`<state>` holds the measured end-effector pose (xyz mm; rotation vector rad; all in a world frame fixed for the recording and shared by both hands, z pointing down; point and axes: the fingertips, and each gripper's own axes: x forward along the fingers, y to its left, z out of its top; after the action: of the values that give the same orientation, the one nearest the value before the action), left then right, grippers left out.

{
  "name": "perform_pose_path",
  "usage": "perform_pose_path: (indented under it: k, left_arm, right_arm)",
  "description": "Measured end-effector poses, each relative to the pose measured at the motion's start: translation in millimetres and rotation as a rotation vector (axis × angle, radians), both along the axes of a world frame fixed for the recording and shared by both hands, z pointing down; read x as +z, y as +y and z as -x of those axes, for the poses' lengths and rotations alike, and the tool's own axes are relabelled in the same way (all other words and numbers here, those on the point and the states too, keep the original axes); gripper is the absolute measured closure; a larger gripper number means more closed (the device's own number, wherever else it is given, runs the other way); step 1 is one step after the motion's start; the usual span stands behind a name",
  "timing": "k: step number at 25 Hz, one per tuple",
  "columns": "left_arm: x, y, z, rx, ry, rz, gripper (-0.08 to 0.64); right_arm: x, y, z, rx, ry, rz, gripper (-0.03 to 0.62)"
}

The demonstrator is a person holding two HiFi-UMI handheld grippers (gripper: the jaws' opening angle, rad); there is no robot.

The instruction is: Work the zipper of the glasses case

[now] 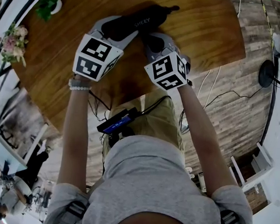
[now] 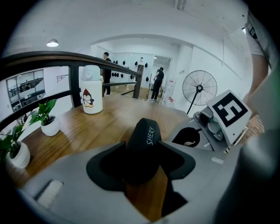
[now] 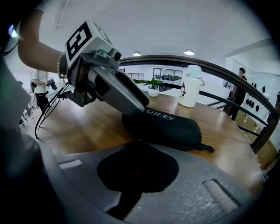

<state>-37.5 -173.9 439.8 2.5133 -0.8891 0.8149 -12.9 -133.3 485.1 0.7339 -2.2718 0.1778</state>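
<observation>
A black glasses case [image 1: 138, 20] marked SHERY lies on the round wooden table [image 1: 206, 27]. My left gripper [image 1: 114, 29] is shut on the case's near end, and its dark pads [image 2: 173, 159] press both sides of the case [image 2: 143, 144]. My right gripper [image 1: 150, 38] is shut. Its tips [image 3: 139, 143] touch the case's [image 3: 168, 127] near long edge, close to the left gripper's finger [image 3: 122, 94]. The zipper pull is hidden, so I cannot tell whether it is pinched. A short loop [image 3: 207, 148] sticks out of the case's far end.
A white bottle with a penguin picture [image 2: 91, 89] stands at the table's far edge by a dark railing [image 2: 65, 57]. Small potted plants [image 2: 47, 121] and flowers [image 1: 15, 37] line the left rim. A standing fan [image 2: 199, 87] is off the table to the right.
</observation>
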Motion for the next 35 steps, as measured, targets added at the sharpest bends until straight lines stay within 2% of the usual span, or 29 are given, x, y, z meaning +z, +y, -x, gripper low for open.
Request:
perform_pose_path:
  k: [6, 13, 17, 19, 22, 25, 27, 35]
  left_arm:
    - [-0.6, -1.7, -2.1, 0.002, 0.014, 0.017, 0.319]
    - [-1.2, -0.6, -2.3, 0.010, 0.019, 0.008, 0.318]
    - [-5.2, 0.0, -0.4, -0.016, 0.015, -0.006, 0.321]
    - [-9.0, 2.9, 3.7, -0.026, 0.003, -0.028, 0.357]
    - [-18.7, 5.2, 16.0, -0.074, -0.005, -0.072, 0.413]
    - [-34.1, 6.4, 29.9, -0.139, -0.020, -0.133, 0.488]
    - [-46.9, 8.8, 35.1, -0.170, -0.021, -0.170, 0.540]
    - [-98.1, 33.3, 39.3, -0.239, 0.056, -0.245, 0.546]
  right_arm:
    - [-1.4, 16.5, 38.3, -0.059, -0.028, 0.003, 0.584]
    - [0.2, 16.5, 41.8, -0.057, -0.020, -0.012, 0.581]
    - [-1.4, 17.6, 43.1, -0.056, -0.037, -0.001, 0.550]
    - [-2.5, 18.7, 42.3, -0.041, -0.062, 0.024, 0.520]
    - [-7.4, 18.1, 34.4, 0.002, -0.093, 0.040, 0.517]
    - [-20.4, 14.2, 20.5, 0.067, -0.123, 0.018, 0.578]
    - [-34.7, 11.7, 11.1, 0.104, -0.161, 0.001, 0.591]
    - [-94.8, 14.5, -19.3, 0.160, -0.242, -0.067, 0.591]
